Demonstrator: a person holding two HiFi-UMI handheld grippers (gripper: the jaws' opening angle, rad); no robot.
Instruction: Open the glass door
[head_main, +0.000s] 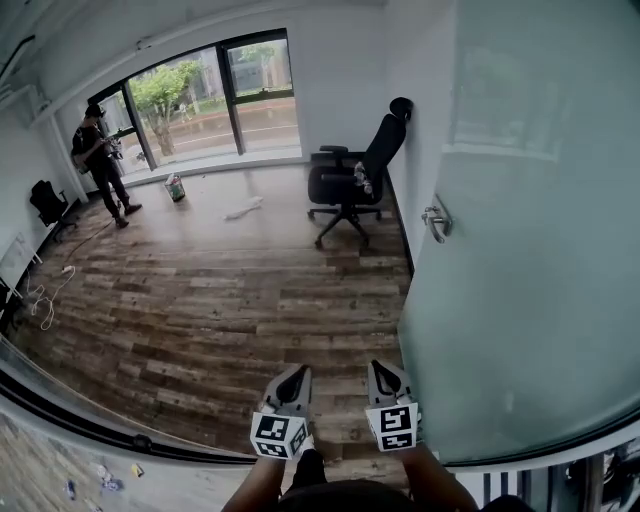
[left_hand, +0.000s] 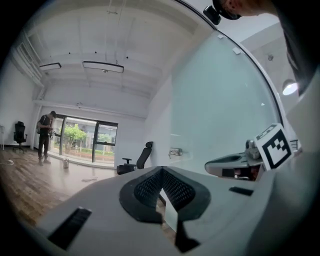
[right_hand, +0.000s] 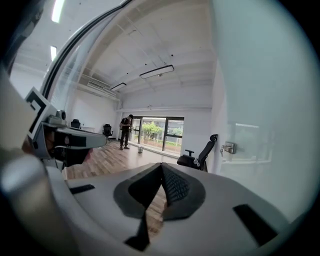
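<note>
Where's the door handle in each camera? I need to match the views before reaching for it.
Head view: door handle right of centre, just above mid-height.
Left gripper view: handle small, just right of centre.
Right gripper view: handle right of centre, just below mid-height.
Shared landmark: the black office chair, left of the handle in all three.

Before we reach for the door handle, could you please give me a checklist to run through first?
1. Nothing held in the left gripper, fingers together: ok.
2. Nothing held in the right gripper, fingers together: ok.
3. The silver metal handle on the frosted glass door is in plain sight with nothing in front of it: ok.
4. A gripper at the handle: not ok, both are short of it.
5. The black office chair clear of the door's swing: cannot tell.
6. The standing person in dark clothes well away: ok.
</note>
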